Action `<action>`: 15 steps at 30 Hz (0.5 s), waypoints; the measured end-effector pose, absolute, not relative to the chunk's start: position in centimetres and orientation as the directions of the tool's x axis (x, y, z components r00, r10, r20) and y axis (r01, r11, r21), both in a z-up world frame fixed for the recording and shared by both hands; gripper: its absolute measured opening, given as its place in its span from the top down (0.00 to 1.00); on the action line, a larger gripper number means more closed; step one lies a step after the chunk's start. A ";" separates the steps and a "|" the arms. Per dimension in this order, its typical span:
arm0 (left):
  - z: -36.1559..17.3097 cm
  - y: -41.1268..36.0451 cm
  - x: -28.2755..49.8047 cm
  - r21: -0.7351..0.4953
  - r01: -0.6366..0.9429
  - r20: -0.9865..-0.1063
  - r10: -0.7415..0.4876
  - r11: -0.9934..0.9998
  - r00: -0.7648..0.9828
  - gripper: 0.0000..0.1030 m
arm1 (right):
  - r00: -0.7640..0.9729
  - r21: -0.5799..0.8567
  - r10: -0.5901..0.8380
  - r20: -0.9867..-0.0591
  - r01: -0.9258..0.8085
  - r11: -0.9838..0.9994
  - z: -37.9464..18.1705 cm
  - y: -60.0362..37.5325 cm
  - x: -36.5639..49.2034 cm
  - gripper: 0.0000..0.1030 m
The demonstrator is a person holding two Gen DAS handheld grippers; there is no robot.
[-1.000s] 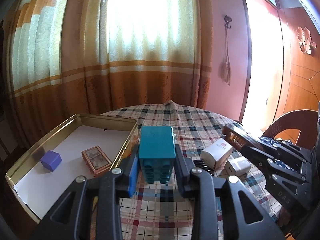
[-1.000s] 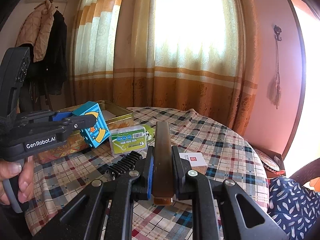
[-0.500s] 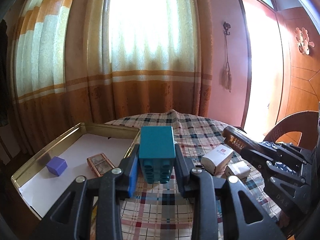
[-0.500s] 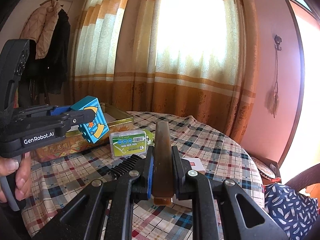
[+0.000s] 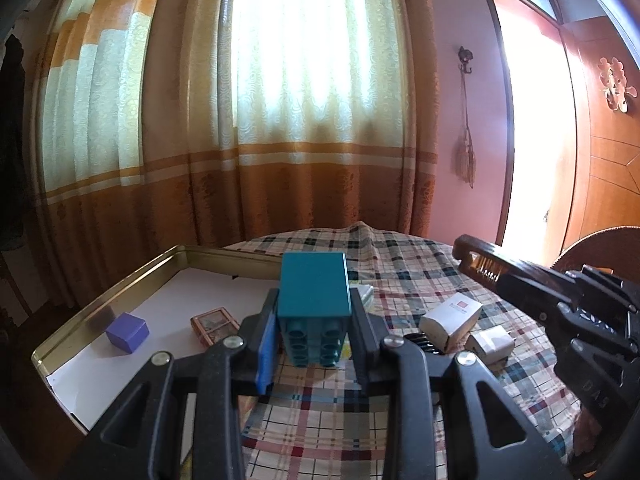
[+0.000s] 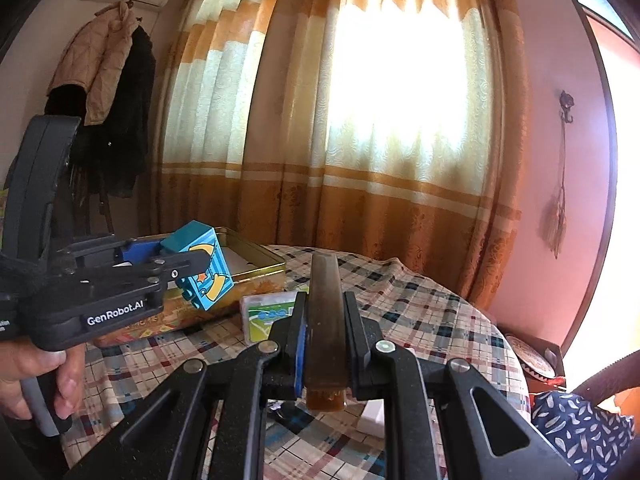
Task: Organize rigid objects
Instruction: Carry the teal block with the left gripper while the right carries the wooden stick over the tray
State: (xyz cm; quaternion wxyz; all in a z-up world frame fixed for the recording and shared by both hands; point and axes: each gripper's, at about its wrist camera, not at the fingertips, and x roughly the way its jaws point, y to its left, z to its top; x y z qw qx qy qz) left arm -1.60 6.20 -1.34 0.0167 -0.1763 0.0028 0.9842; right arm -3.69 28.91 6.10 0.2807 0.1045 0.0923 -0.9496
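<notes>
My left gripper (image 5: 314, 316) is shut on a teal toy brick (image 5: 313, 290), held in the air over the checked table, just right of the gold tin tray (image 5: 120, 288). The right wrist view shows that brick (image 6: 204, 276) with a moon picture on its side, in the left gripper (image 6: 188, 264). My right gripper (image 6: 325, 332) is shut on a brown comb (image 6: 325, 312), which stands up between the pads. In the left wrist view the comb (image 5: 480, 264) pokes in from the right. A purple cube (image 5: 127, 333) and a small brown box (image 5: 214, 325) lie in the tray.
On the checked tablecloth (image 5: 400, 272) lie a white box (image 5: 450, 320), a white charger (image 5: 492, 346) and a black comb (image 5: 420, 340). A green-labelled clear box (image 6: 268, 314) sits beside the tray (image 6: 256, 264). A hand (image 6: 40, 376) grips the left handle. Curtains hang behind.
The left view has tilted up a little, so the tray and table sit lower in frame. The right gripper with the comb has lifted slightly. Both grips are unchanged.
</notes>
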 end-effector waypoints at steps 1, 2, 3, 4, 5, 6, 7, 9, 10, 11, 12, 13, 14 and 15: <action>-1.4 6.1 -1.6 -0.001 -0.031 -0.347 0.029 -1.000 -0.937 0.71 | -0.819 -0.108 -0.518 -0.247 0.554 -0.825 6.3 28.9 -3.7 0.84; -1.4 5.9 -1.6 -0.001 -0.028 -0.348 0.026 -1.000 -0.937 0.71 | -0.817 -0.096 -0.526 -0.237 0.558 -0.824 6.6 29.0 -3.7 0.84; -1.4 5.8 -1.6 -0.003 -0.025 -0.348 0.025 -1.000 -0.937 0.71 | -0.816 -0.089 -0.530 -0.232 0.560 -0.824 6.9 29.0 -3.7 0.84; -1.4 5.6 -1.6 -0.004 -0.022 -0.349 0.022 -1.000 -0.937 0.71 | -0.815 -0.086 -0.533 -0.228 0.562 -0.822 7.1 28.9 -3.8 0.84; -1.4 5.5 -1.5 -0.004 -0.020 -0.349 0.020 -1.000 -0.937 0.71 | -0.814 -0.088 -0.536 -0.222 0.565 -0.821 7.3 28.7 -3.8 0.84; -1.4 5.4 -1.5 -0.004 -0.018 -0.349 0.018 -1.000 -0.937 0.71 | -0.814 -0.093 -0.538 -0.218 0.566 -0.819 7.5 28.5 -3.7 0.84; -1.4 5.3 -1.5 -0.005 -0.015 -0.349 0.016 -1.000 -0.937 0.71 | -0.813 -0.096 -0.541 -0.215 0.569 -0.817 7.5 28.2 -3.7 0.84; -1.5 5.1 -1.4 -0.006 -0.010 -0.348 0.012 -1.000 -0.937 0.71 | -0.814 -0.099 -0.539 -0.217 0.568 -0.817 7.4 27.8 -3.7 0.84; -1.5 5.0 -1.4 -0.007 -0.008 -0.348 0.010 -1.000 -0.937 0.71 | -0.811 -0.101 -0.542 -0.220 0.571 -0.814 7.3 27.5 -3.7 0.84; -1.5 4.9 -1.3 -0.008 -0.006 -0.348 0.008 -1.000 -0.937 0.71 | -0.809 -0.101 -0.545 -0.222 0.575 -0.812 7.2 27.3 -3.7 0.84; -1.5 4.8 -1.3 -0.011 -0.003 -0.348 0.006 -1.000 -0.937 0.71 | -0.807 -0.101 -0.547 -0.224 0.577 -0.810 7.2 27.1 -3.7 0.84; -1.5 4.6 -1.3 -0.012 0.000 -0.349 0.004 -1.000 -0.937 0.71 | -0.804 -0.100 -0.550 -0.225 0.581 -0.808 7.2 26.9 -3.7 0.84; -1.6 4.5 -1.2 -0.014 0.002 -0.350 0.003 -1.000 -0.937 0.71 | -0.802 -0.099 -0.553 -0.225 0.584 -0.806 7.2 26.7 -3.8 0.84; -1.6 4.4 -1.2 -0.016 0.005 -0.353 0.001 -1.000 -0.936 0.71 | -0.800 -0.099 -0.556 -0.225 0.587 -0.804 7.2 26.6 -3.8 0.84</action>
